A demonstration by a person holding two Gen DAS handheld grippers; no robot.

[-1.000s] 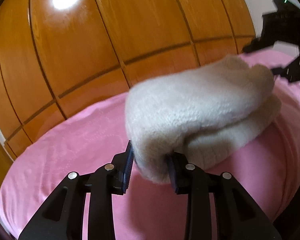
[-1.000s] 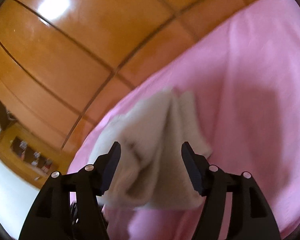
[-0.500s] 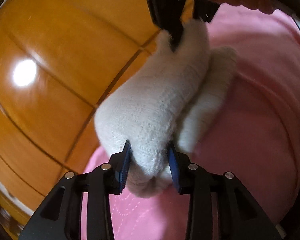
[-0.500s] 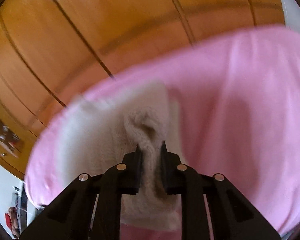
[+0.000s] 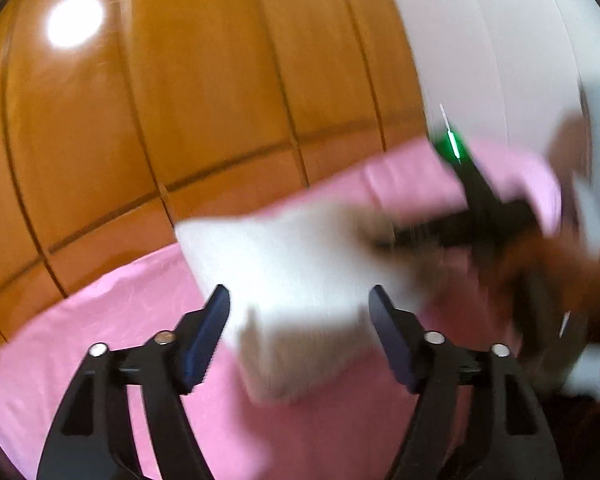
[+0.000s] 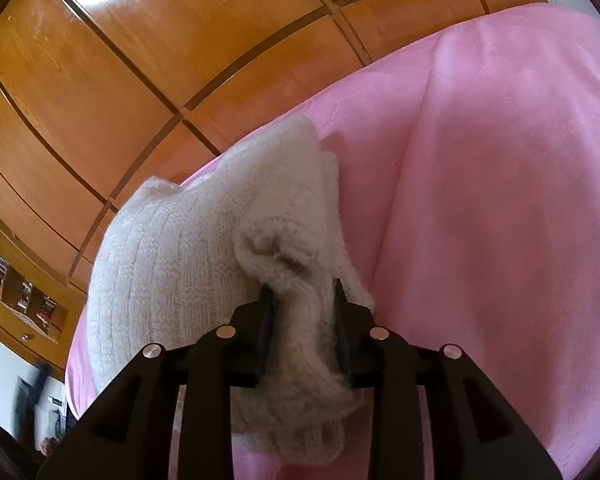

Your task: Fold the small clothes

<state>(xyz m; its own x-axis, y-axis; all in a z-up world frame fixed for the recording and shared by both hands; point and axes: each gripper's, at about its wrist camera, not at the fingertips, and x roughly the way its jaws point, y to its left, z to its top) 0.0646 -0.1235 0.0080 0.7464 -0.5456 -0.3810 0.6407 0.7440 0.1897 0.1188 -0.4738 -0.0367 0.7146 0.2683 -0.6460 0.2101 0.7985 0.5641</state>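
One cream knit garment (image 6: 188, 248) is doubled over; our right gripper (image 6: 302, 312), jaws easing apart, pinches it; left gripper (image 5: 300, 320) jaws widening, clear of it.

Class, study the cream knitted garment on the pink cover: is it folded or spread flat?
Folded: the knitted garment lies doubled in bulky layers on the pink cover, not spread flat.

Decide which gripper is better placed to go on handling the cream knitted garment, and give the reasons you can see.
Right. The right gripper has a bunched edge of the cream knitted garment between its fingers, though they are easing apart. The left gripper is opening, fingers clear of it.
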